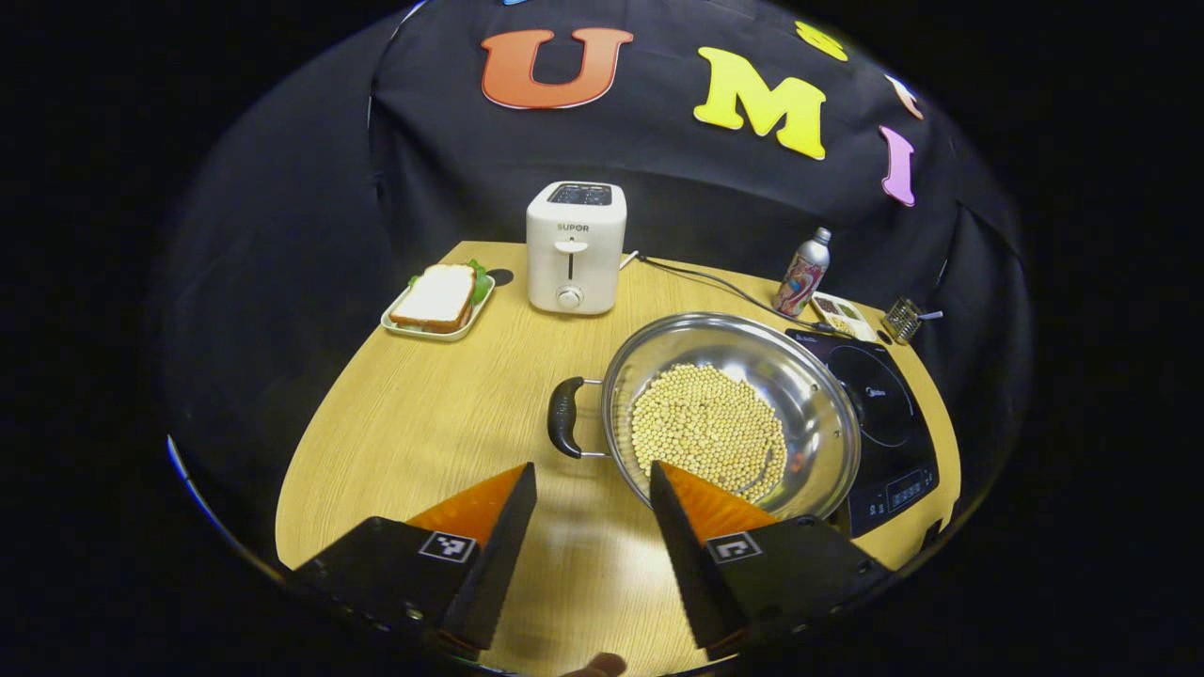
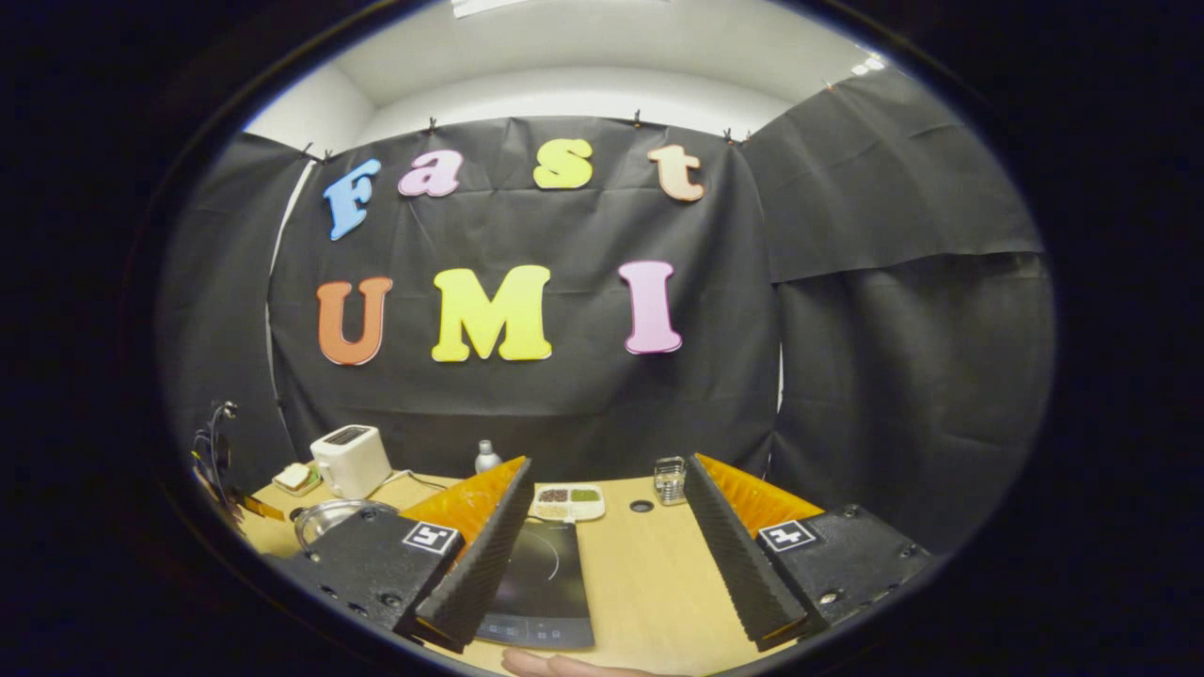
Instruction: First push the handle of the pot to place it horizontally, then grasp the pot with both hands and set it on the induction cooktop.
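Two handles unseen; pot [image 1: 732,414] beside induction cooktop [image 1: 879,414].

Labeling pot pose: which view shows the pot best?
Left gripper view: the pot shows whole, with beans inside and its black handle. In the right gripper view just a sliver of rim peeks past a finger.

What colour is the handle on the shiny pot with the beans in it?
Black. The curved handle on the round steel pot shows best in the left gripper view.
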The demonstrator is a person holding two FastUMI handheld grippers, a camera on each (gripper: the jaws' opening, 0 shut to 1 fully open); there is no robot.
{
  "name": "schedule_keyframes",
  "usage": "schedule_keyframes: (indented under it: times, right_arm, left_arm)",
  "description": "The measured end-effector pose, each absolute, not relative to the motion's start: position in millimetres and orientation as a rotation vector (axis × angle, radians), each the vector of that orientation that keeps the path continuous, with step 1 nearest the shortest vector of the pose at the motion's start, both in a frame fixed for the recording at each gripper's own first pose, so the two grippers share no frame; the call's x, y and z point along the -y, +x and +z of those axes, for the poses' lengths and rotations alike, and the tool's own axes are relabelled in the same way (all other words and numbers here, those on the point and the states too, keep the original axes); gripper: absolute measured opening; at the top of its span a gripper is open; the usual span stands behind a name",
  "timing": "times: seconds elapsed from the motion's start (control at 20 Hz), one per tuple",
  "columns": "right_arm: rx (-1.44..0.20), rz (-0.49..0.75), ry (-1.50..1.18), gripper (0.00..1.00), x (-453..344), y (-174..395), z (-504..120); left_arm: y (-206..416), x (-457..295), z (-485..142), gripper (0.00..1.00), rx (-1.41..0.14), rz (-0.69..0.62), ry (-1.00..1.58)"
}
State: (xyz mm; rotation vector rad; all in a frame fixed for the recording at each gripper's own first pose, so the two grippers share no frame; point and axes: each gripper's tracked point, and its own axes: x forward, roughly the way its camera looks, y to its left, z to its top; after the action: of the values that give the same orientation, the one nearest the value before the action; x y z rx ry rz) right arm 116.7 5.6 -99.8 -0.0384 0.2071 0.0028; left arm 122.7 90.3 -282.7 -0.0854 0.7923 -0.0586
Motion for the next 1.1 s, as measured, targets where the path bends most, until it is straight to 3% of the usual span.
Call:
schedule_keyframes:
  times: [0.1,0.65,1.05,1.1]
  right_arm:
    - [-0.207,0.009,-0.048,0.96,-15.1,118.5,-101.0]
    - [-0.272,0.104,-0.073,0.96,-93.3,130.0,-142.8]
    - [-0.433,0.202,-0.073,0.96,-172.5,154.4,-226.6]
    - [-0.451,0.208,-0.076,1.00,-181.4,157.7,-237.2]
  left_arm:
    - [118.8,-90.1,-266.1,0.95,-0.741,-0.050,-0.066]
    - [114.9,-80.6,-179.1,0.95,-0.365,-0.037,0.006]
    - [128.3,-95.1,-194.6,0.96,-0.325,-0.018,0.037]
    - [132.2,-96.0,-193.3,0.96,-0.307,-0.020,0.040]
